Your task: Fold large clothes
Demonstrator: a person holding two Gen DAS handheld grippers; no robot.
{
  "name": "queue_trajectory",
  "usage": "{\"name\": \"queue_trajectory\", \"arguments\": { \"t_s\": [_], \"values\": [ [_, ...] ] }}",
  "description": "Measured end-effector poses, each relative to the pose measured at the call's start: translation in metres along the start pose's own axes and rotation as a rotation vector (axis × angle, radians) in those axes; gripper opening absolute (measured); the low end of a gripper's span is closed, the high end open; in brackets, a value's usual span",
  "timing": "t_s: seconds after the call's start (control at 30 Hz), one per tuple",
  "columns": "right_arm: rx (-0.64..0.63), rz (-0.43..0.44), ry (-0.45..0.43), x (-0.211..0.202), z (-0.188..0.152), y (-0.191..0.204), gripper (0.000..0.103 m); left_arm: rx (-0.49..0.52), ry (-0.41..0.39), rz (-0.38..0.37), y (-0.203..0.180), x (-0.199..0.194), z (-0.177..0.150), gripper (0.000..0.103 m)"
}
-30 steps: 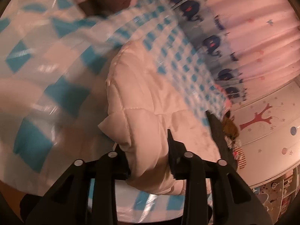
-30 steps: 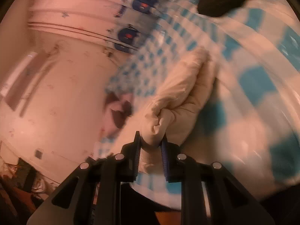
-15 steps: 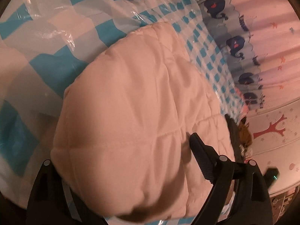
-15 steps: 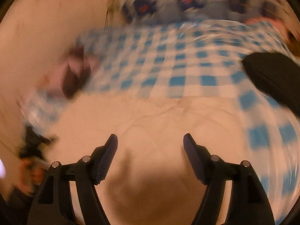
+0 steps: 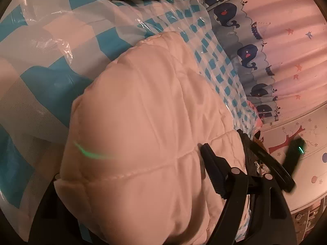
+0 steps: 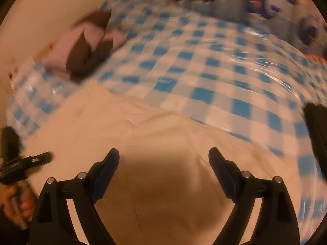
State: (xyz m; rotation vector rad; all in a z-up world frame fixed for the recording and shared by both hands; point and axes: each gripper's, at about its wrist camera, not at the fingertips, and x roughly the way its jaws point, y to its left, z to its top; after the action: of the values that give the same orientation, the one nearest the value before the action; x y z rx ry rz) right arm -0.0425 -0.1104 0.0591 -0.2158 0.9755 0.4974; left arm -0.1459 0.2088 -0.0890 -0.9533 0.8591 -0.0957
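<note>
Jacket [image 5: 155,134] lies bunched on the checkered cover [image 6: 204,65]; right gripper [image 6: 163,159] and left gripper [image 5: 130,175] both spread wide, holding nothing. Flatten it first, I'd say.

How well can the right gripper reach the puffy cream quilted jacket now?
Probably yes: the right gripper has its jaws wide open just above the puffy cream quilted jacket, with nothing between them.

The jacket [image 5: 143,134] is lying on the bed [image 6: 204,65], bulging up between the left tongs [image 5: 130,175]. The right tongs [image 6: 163,167] are hanging over it, apart. A pillow [image 6: 81,47] is sitting behind, a curtain [image 5: 276,47] running alongside.
</note>
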Motion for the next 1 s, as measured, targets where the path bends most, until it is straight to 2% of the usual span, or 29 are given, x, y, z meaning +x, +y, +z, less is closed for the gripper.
{"name": "queue_trajectory", "arguments": {
  "t_s": [0.03,0.07,0.1,0.13,0.2,0.3,0.4,0.43,0.5,0.6,0.67,0.73,0.77,0.83,0.87,0.97,1.0],
  "values": [
    [-0.029,-0.034,0.066,0.030,0.001,0.007,0.087,0.001,-0.003,-0.008,0.000,0.000,0.000,0.072],
    [-0.028,-0.026,0.144,0.054,-0.004,0.009,0.091,0.003,-0.007,-0.017,0.001,-0.001,0.000,0.072],
    [0.001,-0.002,0.194,0.071,-0.007,0.004,0.092,0.010,-0.014,-0.027,0.001,-0.002,0.000,0.072],
    [0.032,0.020,0.202,0.072,-0.008,-0.002,0.092,0.014,-0.016,-0.028,0.000,-0.002,0.000,0.072],
    [0.050,0.025,0.181,0.057,-0.005,-0.007,0.091,0.002,-0.006,-0.022,0.002,0.001,0.001,0.071],
    [0.013,0.014,0.052,0.003,-0.002,0.003,0.091,-0.017,-0.004,-0.017,0.004,0.005,0.003,0.074],
    [-0.047,-0.040,-0.029,-0.034,-0.023,0.017,0.092,-0.050,-0.012,-0.024,0.007,0.007,0.006,0.077],
    [-0.053,-0.048,-0.024,-0.034,-0.032,0.021,0.092,-0.052,-0.016,-0.023,0.006,0.008,0.006,0.077],
    [-0.092,-0.063,0.093,0.000,-0.063,0.026,0.093,-0.039,-0.027,-0.021,0.005,0.007,0.005,0.077],
    [-0.012,-0.003,0.081,0.007,-0.069,0.013,0.093,0.007,-0.053,-0.006,-0.003,0.004,0.003,0.077],
    [0.031,0.032,0.000,-0.021,-0.066,0.010,0.093,0.030,-0.069,0.007,-0.006,0.000,0.003,0.077],
    [0.016,0.001,-0.062,-0.048,-0.071,0.015,0.093,0.028,-0.074,0.011,-0.006,-0.001,0.004,0.077],
    [0.014,-0.018,-0.064,-0.052,-0.077,0.017,0.093,0.024,-0.074,0.016,-0.006,0.000,0.004,0.077],
    [0.018,-0.038,0.024,-0.033,-0.094,0.017,0.094,0.028,-0.077,0.023,-0.006,0.000,0.004,0.077],
    [0.010,-0.032,0.039,-0.022,-0.103,0.017,0.095,0.037,-0.079,0.027,-0.008,0.000,0.004,0.077],
    [0.033,-0.005,0.027,-0.031,-0.093,0.016,0.095,0.056,-0.093,0.043,-0.011,-0.003,0.002,0.077],
    [0.044,0.014,-0.013,-0.040,-0.087,0.016,0.095,0.058,-0.096,0.042,-0.011,-0.004,0.002,0.077]
  ]
}}
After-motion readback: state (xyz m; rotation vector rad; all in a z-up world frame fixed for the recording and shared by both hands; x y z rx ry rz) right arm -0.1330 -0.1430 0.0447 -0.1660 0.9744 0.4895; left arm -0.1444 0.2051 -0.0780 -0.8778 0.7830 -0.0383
